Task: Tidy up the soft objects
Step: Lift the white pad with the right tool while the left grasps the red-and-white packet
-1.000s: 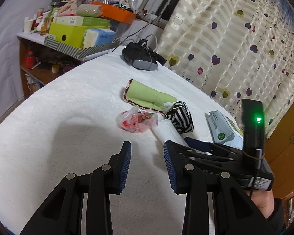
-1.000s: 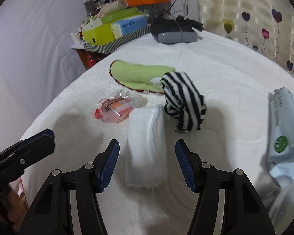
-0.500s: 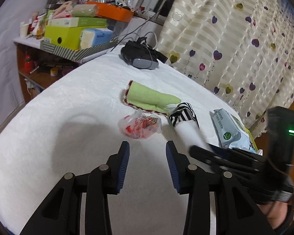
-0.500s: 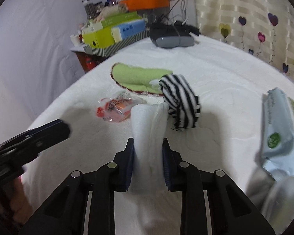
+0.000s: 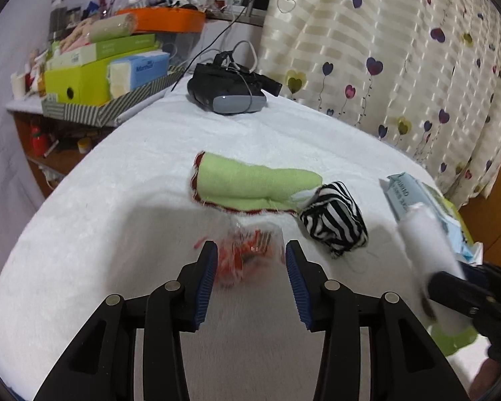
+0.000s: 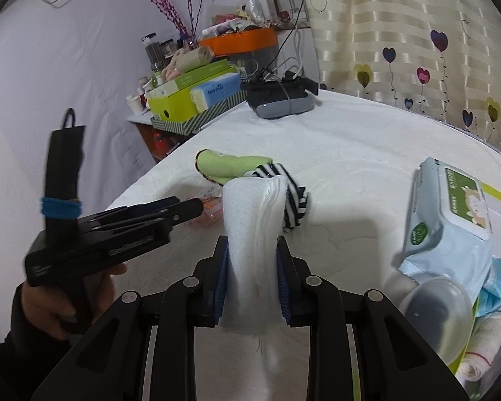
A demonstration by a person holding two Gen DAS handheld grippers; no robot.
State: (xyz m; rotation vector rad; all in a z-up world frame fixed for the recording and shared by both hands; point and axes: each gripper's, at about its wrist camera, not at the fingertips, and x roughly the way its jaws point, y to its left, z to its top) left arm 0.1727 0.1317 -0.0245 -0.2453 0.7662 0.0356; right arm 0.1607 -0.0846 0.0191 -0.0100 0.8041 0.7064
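My right gripper (image 6: 252,247) is shut on a folded white cloth (image 6: 254,207) and holds it upright, lifted off the white blanket (image 6: 350,153). In the left wrist view the same cloth (image 5: 424,244) hangs at the right edge. My left gripper (image 5: 250,254) hovers low over a red plastic packet (image 5: 247,257). Its jaws are opening and stand on either side of the packet, with the pads clear of it. Behind the packet lie a green cloth (image 5: 250,180) and a black-and-white striped roll (image 5: 334,224).
A pack of wet wipes (image 6: 451,210) lies to the right, with a clear plastic lid (image 6: 434,300) and rolled white towels (image 6: 484,344) below it. A dark headset (image 5: 227,93) with cables sits at the far edge. Stacked boxes (image 5: 93,77) fill a shelf at the left.
My right gripper closed on the white cloth and raised it off the blanket. My left gripper moved forward to the red packet and its jaws spread wider.
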